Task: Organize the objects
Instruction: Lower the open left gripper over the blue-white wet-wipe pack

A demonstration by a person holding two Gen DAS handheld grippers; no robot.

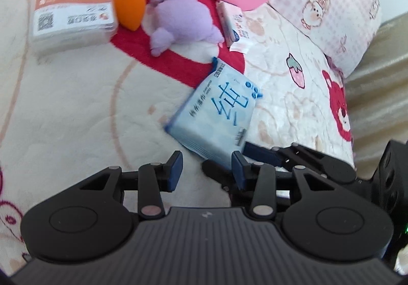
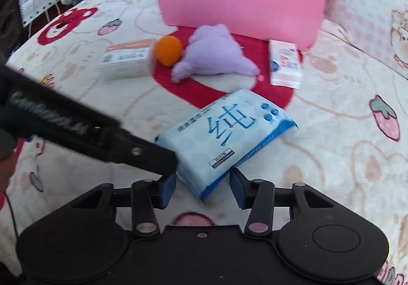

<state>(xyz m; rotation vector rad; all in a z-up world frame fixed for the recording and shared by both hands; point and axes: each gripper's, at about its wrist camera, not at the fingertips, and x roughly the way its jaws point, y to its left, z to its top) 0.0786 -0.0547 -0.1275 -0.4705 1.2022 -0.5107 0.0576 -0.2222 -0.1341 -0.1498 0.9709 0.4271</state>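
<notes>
One blue wipes pack (image 2: 224, 137) is lying between the right gripper (image 2: 202, 189) pads, untouched; the left gripper (image 1: 207, 170) is standing open, empty; one pink box (image 2: 239, 7) is sitting at twelve o'clock.

The blue wipes pack (image 1: 219, 111) lies in the middle, its near corner between the left gripper (image 1: 207, 170) pads (not squeezed). A purple plush toy (image 1: 178, 12) sits above.

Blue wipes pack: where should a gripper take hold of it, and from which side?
Grip the blue wipes pack across its near corner end, coming from the camera side and angled down. It lies flat on the blanket, soft and thin, with that corner already between the right gripper pads, which do not visibly press yet. The left gripper crowds its left edge.
</notes>
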